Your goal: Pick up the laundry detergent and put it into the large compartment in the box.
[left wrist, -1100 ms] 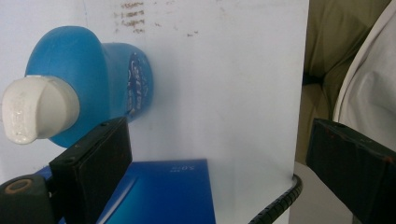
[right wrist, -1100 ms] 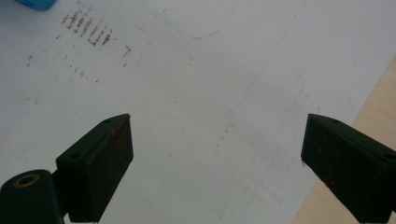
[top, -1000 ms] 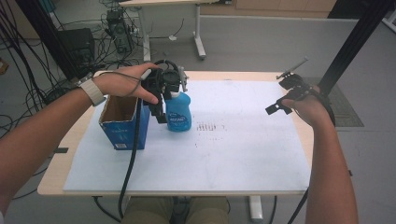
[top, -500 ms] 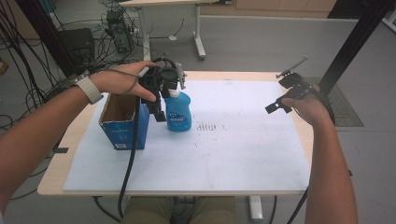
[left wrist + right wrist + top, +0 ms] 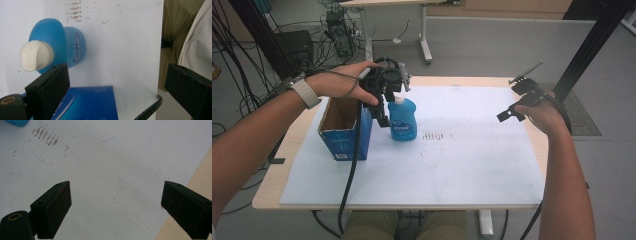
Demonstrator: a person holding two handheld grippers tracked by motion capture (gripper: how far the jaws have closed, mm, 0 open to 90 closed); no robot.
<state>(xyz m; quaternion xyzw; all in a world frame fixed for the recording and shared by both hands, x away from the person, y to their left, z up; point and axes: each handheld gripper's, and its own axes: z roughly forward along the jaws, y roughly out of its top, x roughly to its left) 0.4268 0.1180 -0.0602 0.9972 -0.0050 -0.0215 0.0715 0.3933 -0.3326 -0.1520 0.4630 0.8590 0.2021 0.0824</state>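
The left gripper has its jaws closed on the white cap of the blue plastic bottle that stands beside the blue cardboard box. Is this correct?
Not quite. In the left gripper view the left gripper has its jaws wide open above the blue plastic bottle, beside its white cap, gripping nothing. The bottle does stand beside the blue cardboard box.

Light wooden table (image 5: 557,200) w/ a large white paper sheet (image 5: 462,160) over most of it; on the sheet: blue plastic bottle w/ white cap (image 5: 402,119), upright, just beside open blue cardboard box (image 5: 343,129).
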